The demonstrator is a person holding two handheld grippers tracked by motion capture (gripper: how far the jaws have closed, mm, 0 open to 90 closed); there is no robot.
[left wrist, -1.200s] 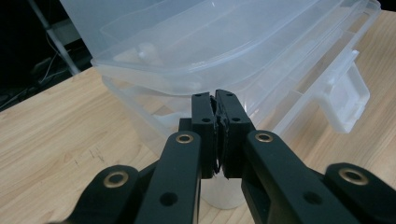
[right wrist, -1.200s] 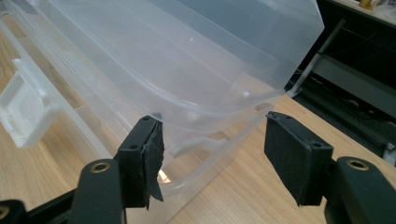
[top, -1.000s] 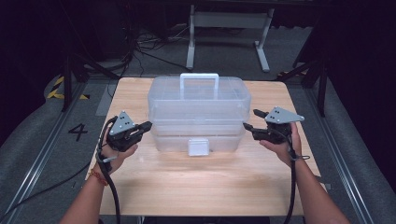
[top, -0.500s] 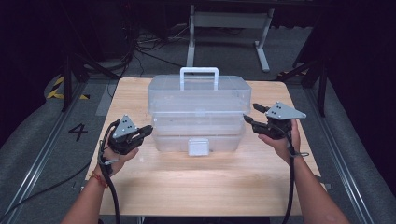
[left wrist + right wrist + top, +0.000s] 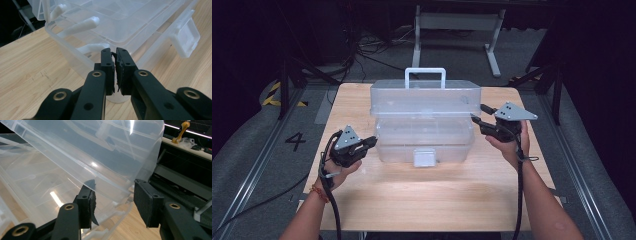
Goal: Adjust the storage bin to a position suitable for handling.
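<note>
A clear plastic toolbox (image 5: 424,137) stands mid-table, its lid (image 5: 424,97) lifted a little off the base, with a white handle (image 5: 425,74) at the back and a white latch (image 5: 424,157) in front. My right gripper (image 5: 477,114) is at the lid's right end. In the right gripper view the lid's (image 5: 100,150) rim lies between the jaws of the right gripper (image 5: 113,188), which have just been closing; the right pad still stands apart from the rim. My left gripper (image 5: 371,142) is shut and empty beside the base's left front corner, also seen as the left gripper (image 5: 113,51) before the box (image 5: 120,27).
The wooden table (image 5: 422,200) has free room in front of the box and narrow strips at each side. Behind the table stand a metal frame (image 5: 457,22) and cables on the dark floor. The latch (image 5: 187,37) hangs loose.
The lid and its handle have risen slightly. The right gripper's jaws have narrowed around the lid's rim. The left gripper has stayed in place.
</note>
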